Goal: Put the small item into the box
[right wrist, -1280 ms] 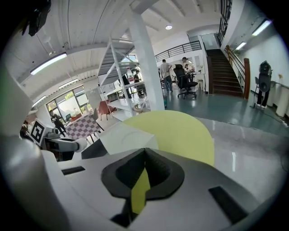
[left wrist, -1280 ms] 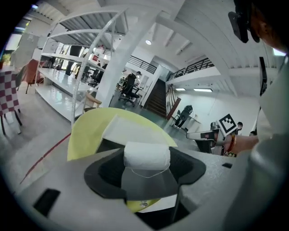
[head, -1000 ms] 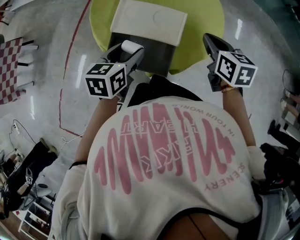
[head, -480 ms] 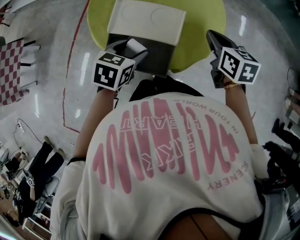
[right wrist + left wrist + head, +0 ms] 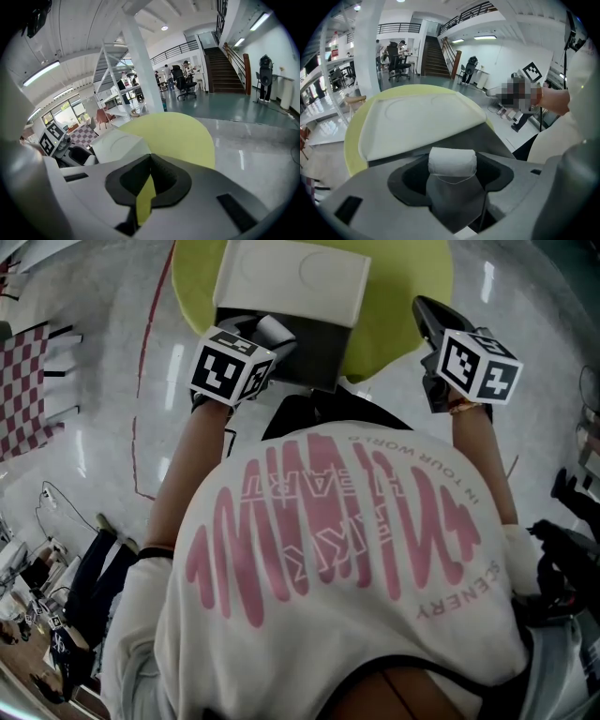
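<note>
My left gripper (image 5: pixel 270 334) is shut on a small white roll (image 5: pixel 277 328), holding it over the near left part of the box's dark grey inside (image 5: pixel 317 351). In the left gripper view the white roll (image 5: pixel 452 161) sits crosswise between the jaws, with the box's white lid (image 5: pixel 417 123) lying open behind it. The box stands on a round yellow-green table (image 5: pixel 403 292). My right gripper (image 5: pixel 429 315) hovers over the table's right edge, jaws closed tip to tip with nothing between them. From the right gripper view, the white lid (image 5: pixel 119 143) and the yellow-green table (image 5: pixel 173 133) lie ahead.
The person's back in a white printed shirt (image 5: pixel 328 549) fills the lower head view. A checkered mat (image 5: pixel 23 381) and a red floor line (image 5: pixel 141 371) lie to the left. Cables and people are at the lower left. Stairs (image 5: pixel 436 58) and office chairs stand far off.
My left gripper has moved forward and a little right with the white roll, from the box's near left corner to over its dark inside. The right gripper has barely shifted.
</note>
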A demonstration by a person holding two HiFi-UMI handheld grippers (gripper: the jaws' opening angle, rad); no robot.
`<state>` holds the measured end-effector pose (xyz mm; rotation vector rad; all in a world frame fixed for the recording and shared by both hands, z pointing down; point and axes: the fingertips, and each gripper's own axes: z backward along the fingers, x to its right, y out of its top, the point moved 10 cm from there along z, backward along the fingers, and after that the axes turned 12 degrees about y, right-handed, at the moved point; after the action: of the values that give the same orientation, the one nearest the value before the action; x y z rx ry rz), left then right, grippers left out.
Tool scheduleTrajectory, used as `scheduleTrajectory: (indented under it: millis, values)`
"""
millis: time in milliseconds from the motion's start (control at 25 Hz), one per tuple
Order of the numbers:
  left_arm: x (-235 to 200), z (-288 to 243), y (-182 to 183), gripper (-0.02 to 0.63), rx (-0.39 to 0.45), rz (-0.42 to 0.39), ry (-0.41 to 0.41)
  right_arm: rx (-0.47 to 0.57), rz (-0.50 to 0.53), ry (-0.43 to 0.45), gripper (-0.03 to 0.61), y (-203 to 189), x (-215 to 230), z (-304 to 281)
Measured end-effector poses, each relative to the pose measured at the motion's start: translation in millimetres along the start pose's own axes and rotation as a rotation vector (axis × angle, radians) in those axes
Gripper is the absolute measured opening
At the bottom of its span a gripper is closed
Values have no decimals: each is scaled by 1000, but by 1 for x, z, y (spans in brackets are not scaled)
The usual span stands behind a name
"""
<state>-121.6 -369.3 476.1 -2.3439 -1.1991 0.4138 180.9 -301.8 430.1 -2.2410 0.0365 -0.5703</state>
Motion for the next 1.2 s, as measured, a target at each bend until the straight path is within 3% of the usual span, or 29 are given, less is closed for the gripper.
scheduleTrajectory:
  millis: [560,1200]
  values:
    - [17,-22,7,302,-70,-151,7,11,-27,-35,6,-8,18,17]
    - [17,-35,-1,302,-110,-178,-20,0,-33,-39,6,-14,22,13]
